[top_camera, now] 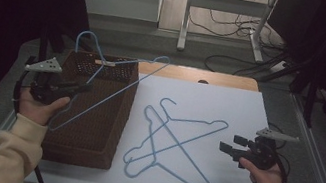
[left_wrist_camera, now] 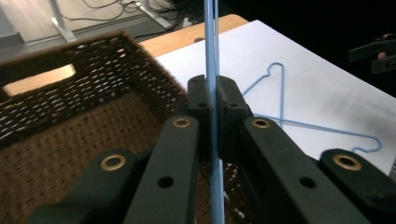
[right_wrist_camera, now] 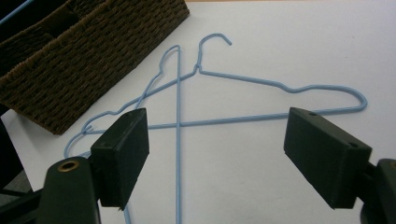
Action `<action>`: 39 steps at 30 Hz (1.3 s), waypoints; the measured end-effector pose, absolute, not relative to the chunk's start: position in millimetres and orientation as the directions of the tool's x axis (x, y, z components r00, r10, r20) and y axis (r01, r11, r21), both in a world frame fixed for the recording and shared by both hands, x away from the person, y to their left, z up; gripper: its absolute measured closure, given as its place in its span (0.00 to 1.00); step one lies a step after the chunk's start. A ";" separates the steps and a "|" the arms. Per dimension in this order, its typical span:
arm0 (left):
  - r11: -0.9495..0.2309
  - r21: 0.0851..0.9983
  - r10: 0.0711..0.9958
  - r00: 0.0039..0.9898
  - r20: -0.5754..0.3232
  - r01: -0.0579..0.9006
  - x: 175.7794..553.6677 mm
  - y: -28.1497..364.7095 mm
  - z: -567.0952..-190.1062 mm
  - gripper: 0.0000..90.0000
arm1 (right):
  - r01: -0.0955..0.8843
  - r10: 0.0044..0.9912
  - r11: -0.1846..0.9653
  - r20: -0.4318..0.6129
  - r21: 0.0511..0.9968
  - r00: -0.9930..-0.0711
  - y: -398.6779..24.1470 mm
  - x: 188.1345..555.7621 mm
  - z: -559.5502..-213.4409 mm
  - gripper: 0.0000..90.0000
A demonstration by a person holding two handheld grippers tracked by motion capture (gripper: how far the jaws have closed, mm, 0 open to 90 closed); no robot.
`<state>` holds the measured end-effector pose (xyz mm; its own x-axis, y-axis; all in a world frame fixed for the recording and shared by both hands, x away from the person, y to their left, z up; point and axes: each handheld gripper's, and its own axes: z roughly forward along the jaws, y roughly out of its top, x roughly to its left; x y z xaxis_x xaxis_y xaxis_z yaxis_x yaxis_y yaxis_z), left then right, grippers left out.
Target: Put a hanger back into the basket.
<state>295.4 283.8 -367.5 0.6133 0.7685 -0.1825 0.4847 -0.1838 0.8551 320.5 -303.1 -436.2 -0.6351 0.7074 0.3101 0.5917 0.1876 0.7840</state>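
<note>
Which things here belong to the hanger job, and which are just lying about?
In the job:
- blue wire hanger, clamped in the left gripper over the basket
- brown wicker basket
- two blue hangers crossed on the white tabletop
- right gripper, open

Lying about:
- cables on the floor
- metal stand legs

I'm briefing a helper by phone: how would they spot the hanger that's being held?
Find the brown woven basket on the left of the white table. Above it, the left tool pinches a light blue wire hanger. Unlike the two crossed hangers lying flat on the table, it hangs tilted in the air.
</note>
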 end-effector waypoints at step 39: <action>-0.090 0.821 0.849 0.475 -0.233 0.564 292.1 345.0 -407.7 0.96 | 0.601 0.716 0.198 0.305 0.774 -0.628 -303.0 322.8 -440.2 0.24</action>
<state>292.1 345.0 -407.7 0.4745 0.8488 -0.2334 0.5639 -0.0895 0.8210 322.8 -303.0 -440.2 -0.6279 0.7161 0.3049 0.6015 0.1979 0.7740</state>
